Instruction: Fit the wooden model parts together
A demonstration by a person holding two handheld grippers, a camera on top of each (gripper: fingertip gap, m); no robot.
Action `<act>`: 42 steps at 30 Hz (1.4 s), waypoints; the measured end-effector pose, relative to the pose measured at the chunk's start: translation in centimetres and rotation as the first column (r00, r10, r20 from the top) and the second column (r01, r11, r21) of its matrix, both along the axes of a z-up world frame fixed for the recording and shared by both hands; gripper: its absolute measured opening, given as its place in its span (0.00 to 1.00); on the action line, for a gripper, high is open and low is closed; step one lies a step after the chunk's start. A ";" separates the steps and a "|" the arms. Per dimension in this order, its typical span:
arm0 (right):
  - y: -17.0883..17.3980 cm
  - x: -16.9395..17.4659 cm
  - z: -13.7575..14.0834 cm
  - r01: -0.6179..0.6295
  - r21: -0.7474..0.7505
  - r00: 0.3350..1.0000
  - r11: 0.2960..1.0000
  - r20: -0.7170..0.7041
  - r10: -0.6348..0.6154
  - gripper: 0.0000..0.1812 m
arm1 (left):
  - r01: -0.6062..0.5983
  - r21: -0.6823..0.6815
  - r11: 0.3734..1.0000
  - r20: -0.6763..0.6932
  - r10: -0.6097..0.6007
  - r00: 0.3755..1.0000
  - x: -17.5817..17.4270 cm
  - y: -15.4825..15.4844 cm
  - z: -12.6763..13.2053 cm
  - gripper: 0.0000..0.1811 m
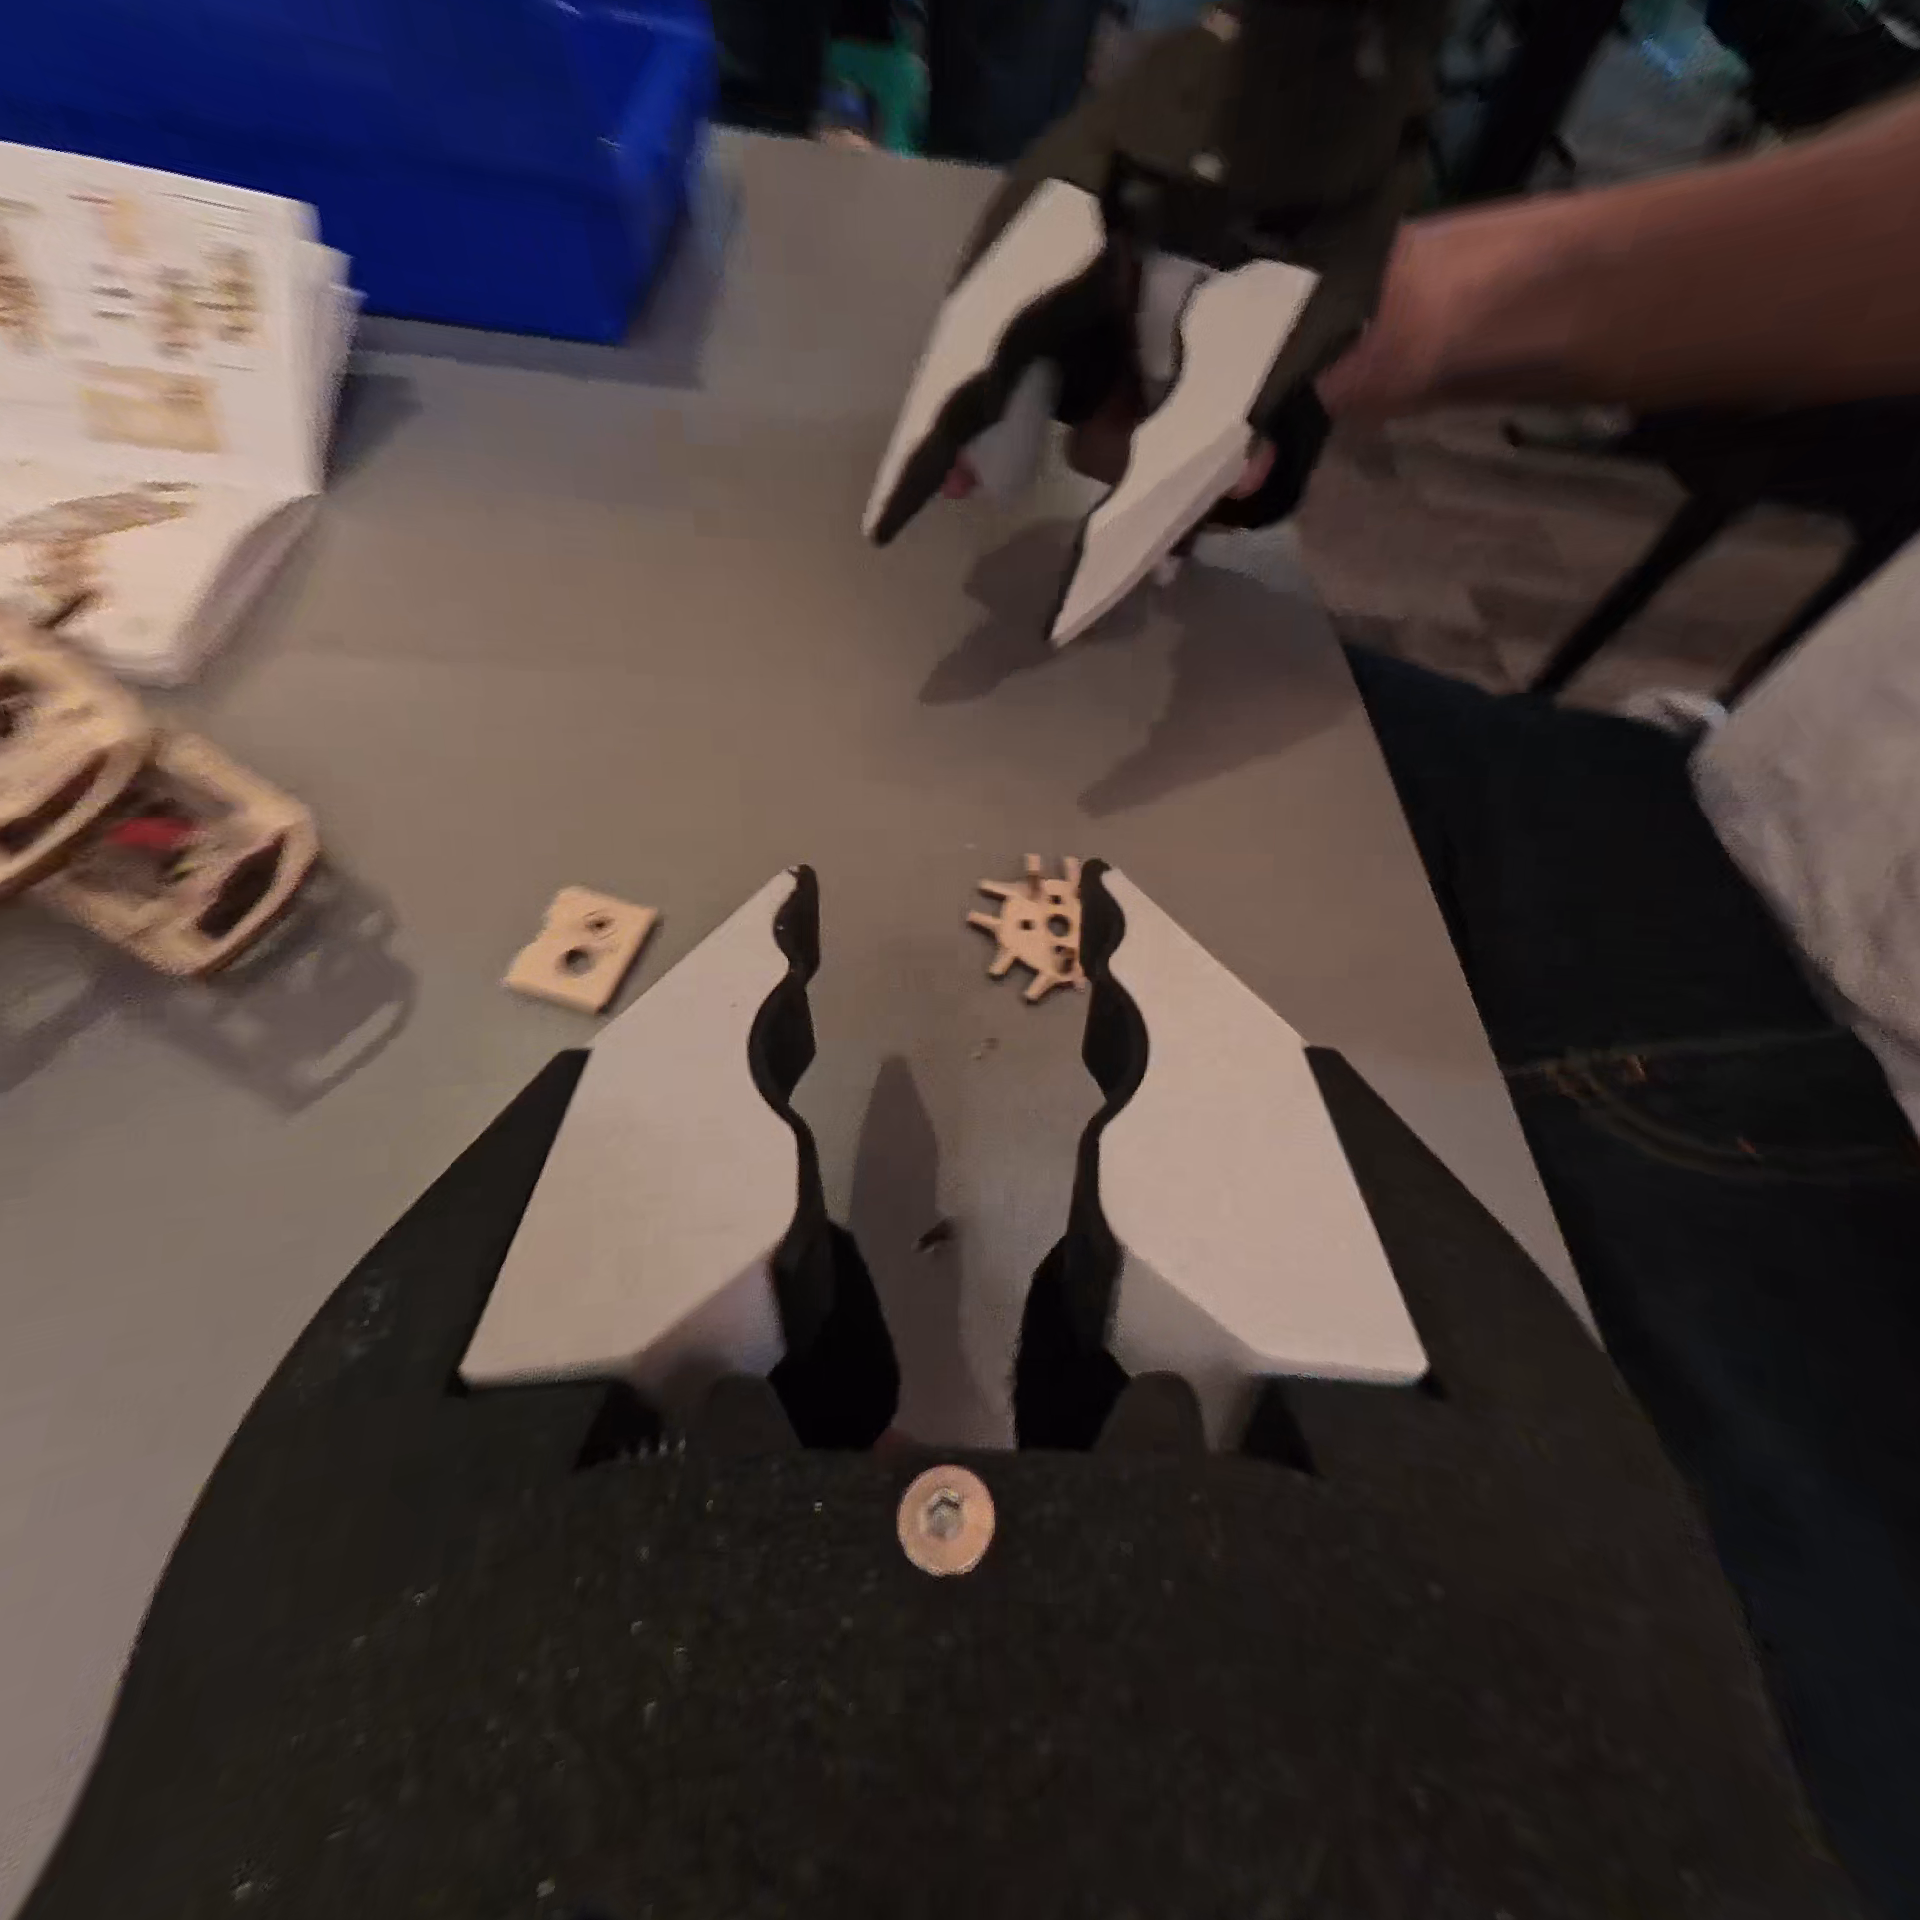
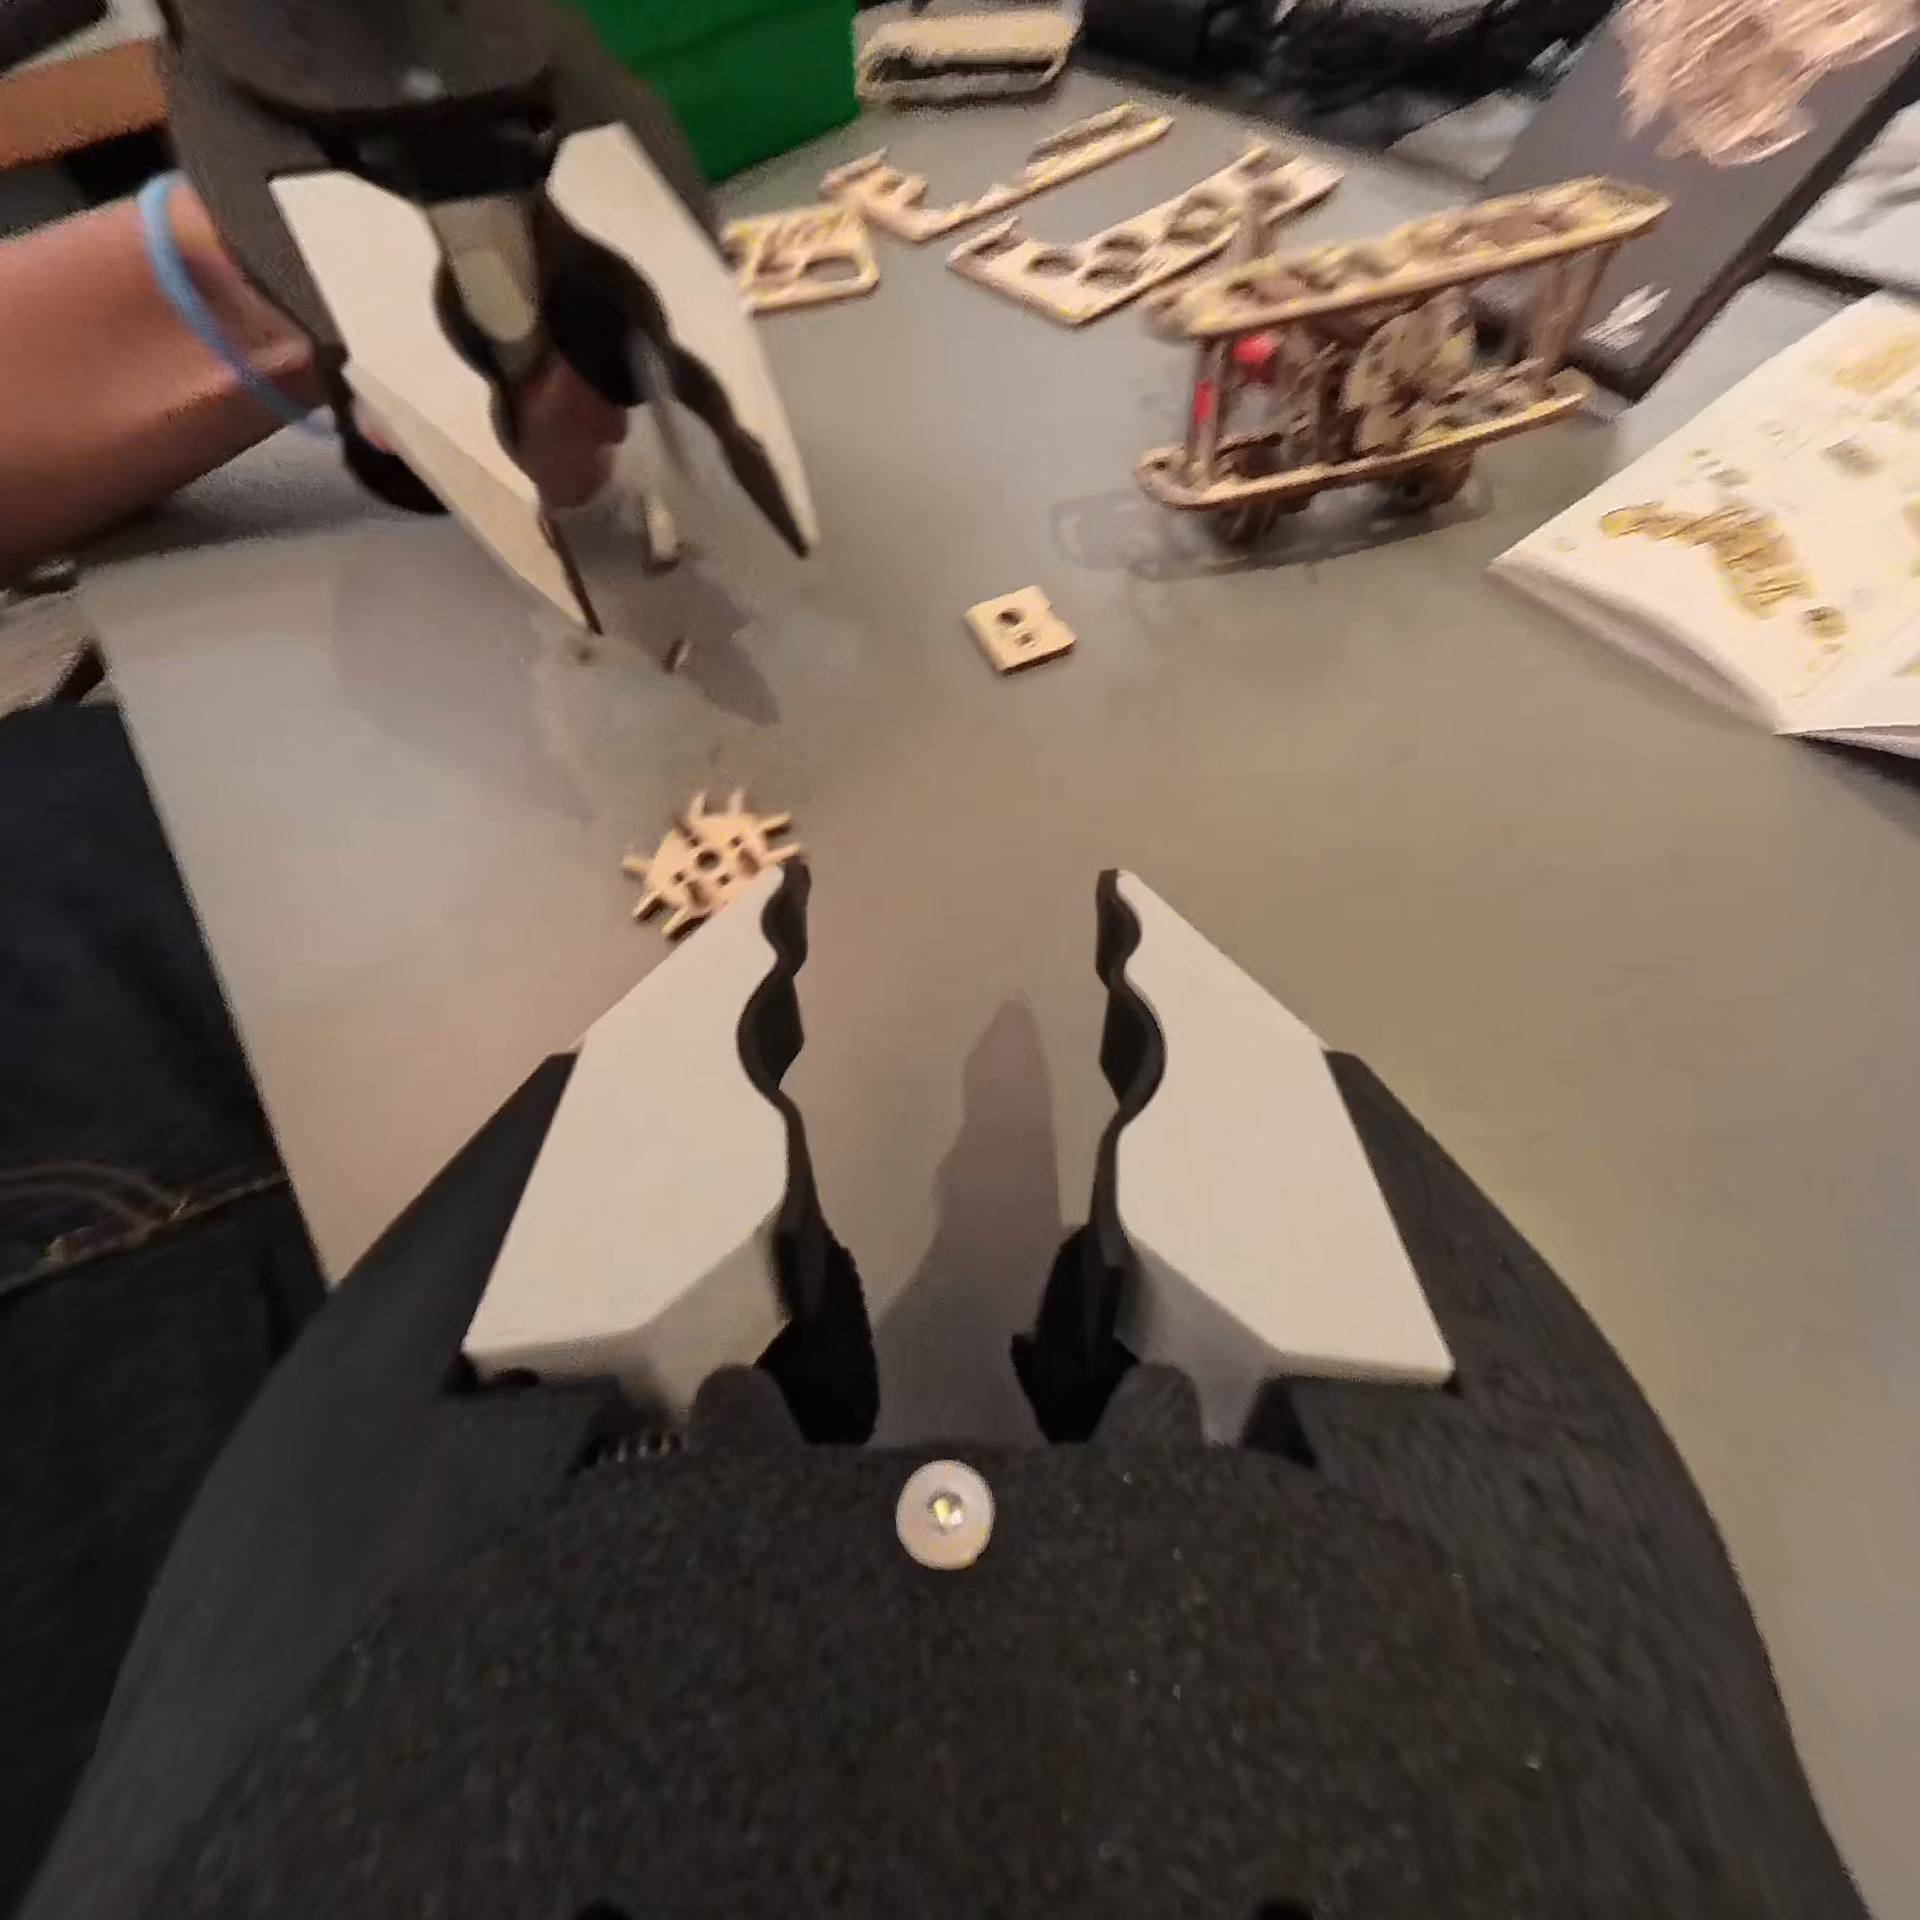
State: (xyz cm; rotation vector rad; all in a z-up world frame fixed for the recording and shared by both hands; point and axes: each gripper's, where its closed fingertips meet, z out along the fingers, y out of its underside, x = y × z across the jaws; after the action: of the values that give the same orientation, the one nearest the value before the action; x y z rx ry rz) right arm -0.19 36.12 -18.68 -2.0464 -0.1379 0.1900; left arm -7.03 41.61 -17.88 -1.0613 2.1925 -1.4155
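Note:
A small spiky wooden gear piece (image 1: 1029,928) lies flat on the grey table (image 1: 623,644), just beside my left gripper's right fingertip. A small square wooden plate with holes (image 1: 582,948) lies to the left of the left gripper (image 1: 948,883), which is open and empty. The right gripper (image 2: 951,883) is open and empty; the gear piece (image 2: 712,860) lies by its left fingertip and the square plate (image 2: 1020,627) lies ahead. Each gripper also shows in the other's view, the right (image 1: 971,587) and the left (image 2: 696,587), open above the table.
A part-built wooden model (image 2: 1371,364) stands at the far right, with punched-out wooden sheets (image 2: 1039,218) behind it. An open instruction booklet (image 2: 1745,561) lies right. A blue bin (image 1: 364,135), a green box (image 2: 769,73) and a dark box (image 2: 1704,177) stand at the back. A person's legs are at the table edge. One gripper's finger ends stand about 10 centimetres off the other's. The small spiky wooden gear piece (image 1: 1029,928) lies around 6 centimetres away from my left fingertips. My right wrist view (image 2: 734,832) looks at it from another angle.

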 end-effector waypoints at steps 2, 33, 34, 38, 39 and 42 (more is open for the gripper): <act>0.5 2.1 1.2 0.103 0.068 0.994 0.992 0.029 -0.105 0.31 | -0.191 -0.011 0.982 0.036 0.191 0.981 0.7 3.2 0.4 0.20; 11.5 20.3 2.0 0.665 0.136 0.741 0.734 0.000 -0.672 0.23 | -0.532 -0.175 0.829 0.011 0.542 0.840 2.0 11.2 0.8 0.15; 11.9 19.9 1.7 0.648 0.127 0.755 0.751 0.019 -0.655 0.24 | -0.533 -0.153 0.832 0.020 0.542 0.840 2.0 11.1 0.7 0.15; 14.2 17.7 0.6 0.528 0.087 0.847 0.844 0.013 -0.531 0.28 | -0.539 -0.070 0.839 0.056 0.543 0.838 2.1 10.7 0.2 0.14; 14.9 17.0 0.8 0.487 0.092 0.873 0.869 -0.028 -0.486 0.28 | -0.539 -0.055 0.840 0.063 0.542 0.838 2.1 10.6 0.1 0.14; 16.2 16.3 2.6 0.419 0.166 0.901 0.893 -0.200 -0.385 0.29 | -0.540 -0.038 0.841 0.064 0.542 0.838 2.1 10.5 -0.1 0.14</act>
State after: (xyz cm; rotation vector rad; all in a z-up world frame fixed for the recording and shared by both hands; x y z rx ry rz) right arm 16.08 52.27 -16.05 -1.7976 0.3572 0.0767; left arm -4.89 52.15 -17.98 -1.4645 1.6327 -1.1843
